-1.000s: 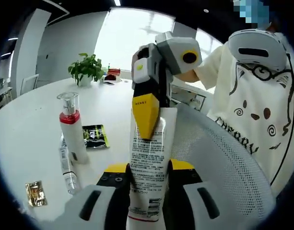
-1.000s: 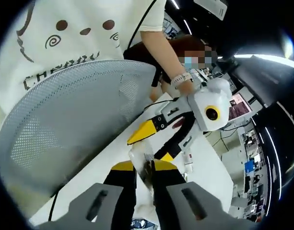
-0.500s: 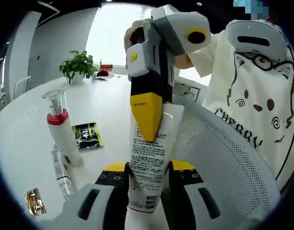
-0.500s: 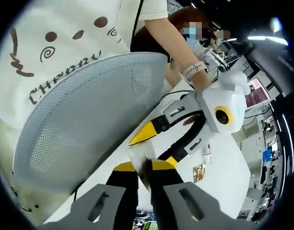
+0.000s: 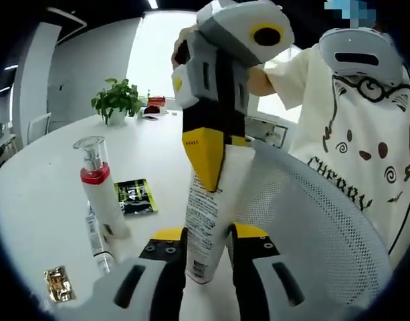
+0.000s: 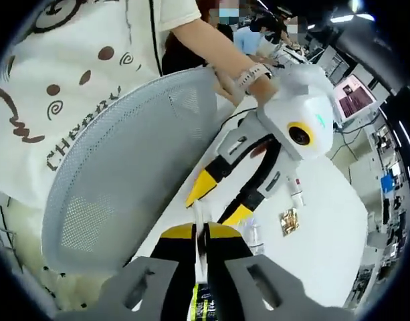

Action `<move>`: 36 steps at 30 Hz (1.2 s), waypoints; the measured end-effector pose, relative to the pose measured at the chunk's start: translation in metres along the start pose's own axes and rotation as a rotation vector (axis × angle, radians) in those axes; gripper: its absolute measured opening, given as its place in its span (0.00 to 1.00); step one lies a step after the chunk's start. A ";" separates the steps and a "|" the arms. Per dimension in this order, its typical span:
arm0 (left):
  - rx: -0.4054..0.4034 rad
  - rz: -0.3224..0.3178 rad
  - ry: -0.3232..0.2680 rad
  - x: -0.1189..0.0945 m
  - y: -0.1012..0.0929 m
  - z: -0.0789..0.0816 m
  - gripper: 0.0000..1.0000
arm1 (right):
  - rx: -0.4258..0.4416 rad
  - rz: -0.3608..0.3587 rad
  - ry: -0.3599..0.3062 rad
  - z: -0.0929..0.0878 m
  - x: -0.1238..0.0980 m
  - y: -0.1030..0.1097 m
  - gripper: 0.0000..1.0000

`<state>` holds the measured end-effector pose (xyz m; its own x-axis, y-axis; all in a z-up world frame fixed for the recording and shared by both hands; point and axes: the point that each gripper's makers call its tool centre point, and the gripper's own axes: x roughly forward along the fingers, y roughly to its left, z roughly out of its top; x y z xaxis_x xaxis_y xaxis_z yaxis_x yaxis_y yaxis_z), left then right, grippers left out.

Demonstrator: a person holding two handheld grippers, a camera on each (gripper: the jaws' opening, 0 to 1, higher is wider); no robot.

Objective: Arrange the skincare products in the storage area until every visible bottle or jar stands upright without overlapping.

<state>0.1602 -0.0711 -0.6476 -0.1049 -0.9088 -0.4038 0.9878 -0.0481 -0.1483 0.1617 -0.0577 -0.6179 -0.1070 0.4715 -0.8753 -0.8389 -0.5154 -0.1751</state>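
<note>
A white tube with printed text stands upright over the table. My right gripper comes down from above and is shut on the tube's flat top end. In the right gripper view that end shows as a thin edge between my own jaws. My left gripper has its jaws on either side of the tube's lower part, with a small gap on the right. The same gripper appears in the right gripper view with its yellow tips apart. A pump bottle with a red collar stands to the left.
A white mesh basket curves along the right, with a person in a white printed shirt behind it. On the white table lie a green sachet, a gold sachet and a slim tube. A potted plant stands far back.
The tube has risen a little and turned between the left jaws, so it now looks narrower and tilted. Both views have shifted with the hands.
</note>
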 end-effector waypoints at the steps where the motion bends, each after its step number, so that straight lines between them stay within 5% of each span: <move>1: -0.002 0.019 -0.002 -0.001 0.001 0.001 0.19 | 0.045 0.003 0.001 -0.001 0.000 -0.001 0.04; 11: 0.030 0.124 0.038 -0.001 0.015 -0.015 0.27 | 0.224 -0.025 0.031 0.004 0.009 -0.027 0.05; 17: 0.056 0.206 0.094 -0.002 0.027 -0.028 0.24 | 0.268 -0.045 0.042 0.006 0.013 -0.037 0.05; 25: 0.059 0.284 0.079 -0.008 0.042 -0.032 0.17 | 0.324 -0.065 0.045 0.002 0.013 -0.049 0.05; 36: 0.070 0.307 0.069 -0.006 0.059 -0.031 0.15 | 0.334 -0.071 0.058 -0.003 0.016 -0.064 0.06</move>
<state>0.2158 -0.0556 -0.6819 0.1940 -0.8553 -0.4804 0.9798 0.1932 0.0516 0.2152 -0.0194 -0.6219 -0.0192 0.4511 -0.8922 -0.9726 -0.2151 -0.0878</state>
